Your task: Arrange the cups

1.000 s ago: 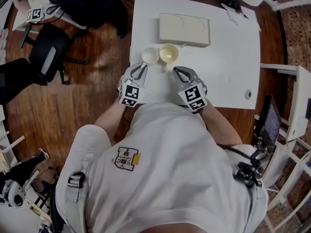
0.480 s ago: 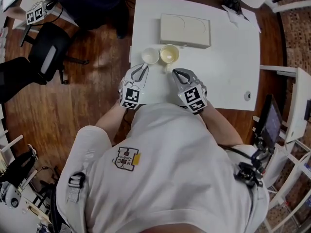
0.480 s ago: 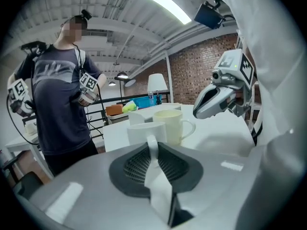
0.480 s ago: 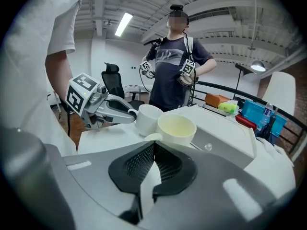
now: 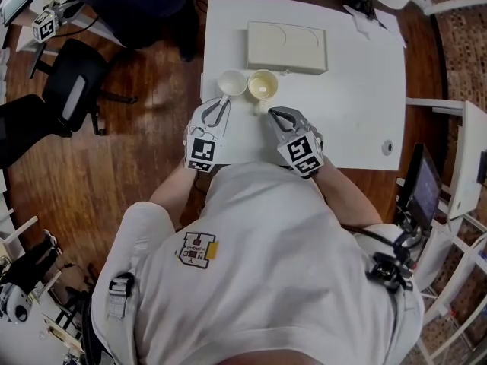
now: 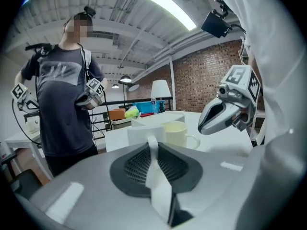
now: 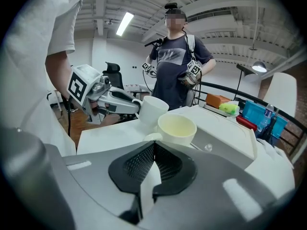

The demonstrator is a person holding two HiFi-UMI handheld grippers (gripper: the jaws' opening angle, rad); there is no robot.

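Handle point(image 7: 135, 102): pinched by left gripper point(image 5: 221, 106) to carry white cup point(image 5: 232, 84).
Right gripper point(image 5: 274, 113): jaws together, idle beside cream cup point(image 5: 263, 84).

2 cups (white cup point(image 5: 233, 83), cream cup point(image 5: 263, 84)), 2 grippers (L gripper point(image 5: 223, 100), R gripper point(image 5: 272, 113)), 1 tray point(image 5: 287, 46), 1 table point(image 5: 358, 90).

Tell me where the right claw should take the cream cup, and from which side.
I'd take the cream cup by its handle: the loop points back at the shut right claw, just ahead of its tips. Open, then go straight forward onto it. The white cup in the left claw crowds its left side and the box stands behind.
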